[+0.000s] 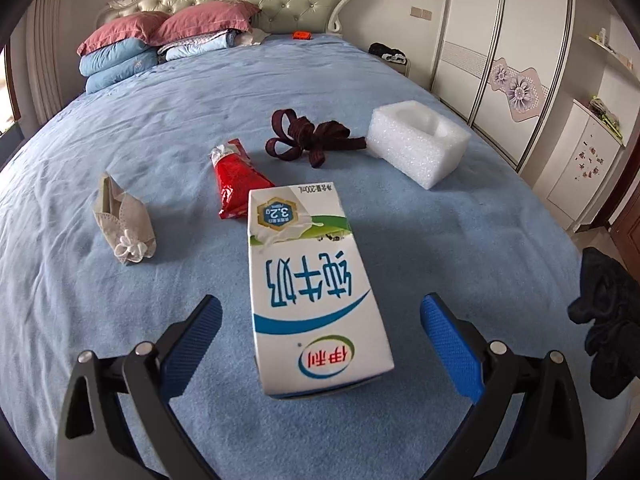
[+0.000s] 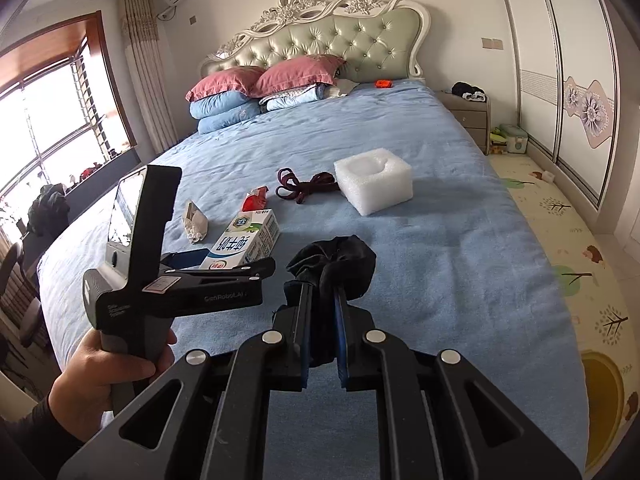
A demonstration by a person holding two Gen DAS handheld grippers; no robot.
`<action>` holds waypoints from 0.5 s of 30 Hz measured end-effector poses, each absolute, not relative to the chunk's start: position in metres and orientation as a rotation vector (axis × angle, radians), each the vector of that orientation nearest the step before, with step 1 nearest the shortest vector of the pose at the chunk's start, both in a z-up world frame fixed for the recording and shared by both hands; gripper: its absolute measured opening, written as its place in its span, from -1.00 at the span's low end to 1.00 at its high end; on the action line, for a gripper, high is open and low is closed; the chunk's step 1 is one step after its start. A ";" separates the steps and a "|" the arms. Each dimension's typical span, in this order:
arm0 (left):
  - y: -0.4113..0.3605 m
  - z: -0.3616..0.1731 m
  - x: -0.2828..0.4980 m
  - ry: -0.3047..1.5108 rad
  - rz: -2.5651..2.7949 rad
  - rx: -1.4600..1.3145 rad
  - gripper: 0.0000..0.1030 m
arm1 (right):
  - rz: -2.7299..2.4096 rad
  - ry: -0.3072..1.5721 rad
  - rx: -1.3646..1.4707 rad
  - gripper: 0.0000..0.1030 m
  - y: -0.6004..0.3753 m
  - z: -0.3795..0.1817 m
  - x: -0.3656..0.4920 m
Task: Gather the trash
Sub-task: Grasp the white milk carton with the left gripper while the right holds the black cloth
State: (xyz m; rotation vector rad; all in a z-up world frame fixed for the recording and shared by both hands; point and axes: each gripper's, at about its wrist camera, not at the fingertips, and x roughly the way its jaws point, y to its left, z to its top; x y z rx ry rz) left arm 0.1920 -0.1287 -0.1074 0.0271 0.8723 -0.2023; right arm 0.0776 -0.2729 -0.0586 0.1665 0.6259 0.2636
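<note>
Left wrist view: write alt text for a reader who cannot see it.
An open left gripper straddles a white milk carton lying on a blue bedspread, its blue-padded fingers clear of the carton's sides. Beyond lie a red wrapper, a beige baby shoe, a dark red strap and a white foam block; black cloth hangs at right.

On the blue-sheeted bed (image 1: 168, 128): white rectangular milk carton (image 1: 308, 280) nearest, between open left hand-held gripper (image 1: 320, 340) fingers, untouched. Behind it, red foil wrapper (image 1: 236, 184); left, beige fabric baby shoe (image 1: 124, 220); farther back, dark maroon knotted strap (image 1: 308, 136); right of that, white foam block (image 1: 416, 144). Black crumpled cloth (image 2: 336, 264) clamped in right hand-held gripper (image 2: 322, 300).
</note>
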 end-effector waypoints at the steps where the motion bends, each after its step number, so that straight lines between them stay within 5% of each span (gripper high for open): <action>1: -0.129 -0.112 0.195 0.892 -0.200 0.023 0.81 | 0.263 0.625 0.167 -0.80 -0.274 -0.058 0.077; 5: -0.131 -0.117 0.197 0.913 -0.201 0.032 0.14 | 0.265 0.620 0.171 -0.80 -0.277 -0.058 0.076; 15: -0.156 -0.062 0.149 0.769 -0.352 0.043 0.06 | 0.249 0.580 0.192 -0.80 -0.290 -0.049 0.062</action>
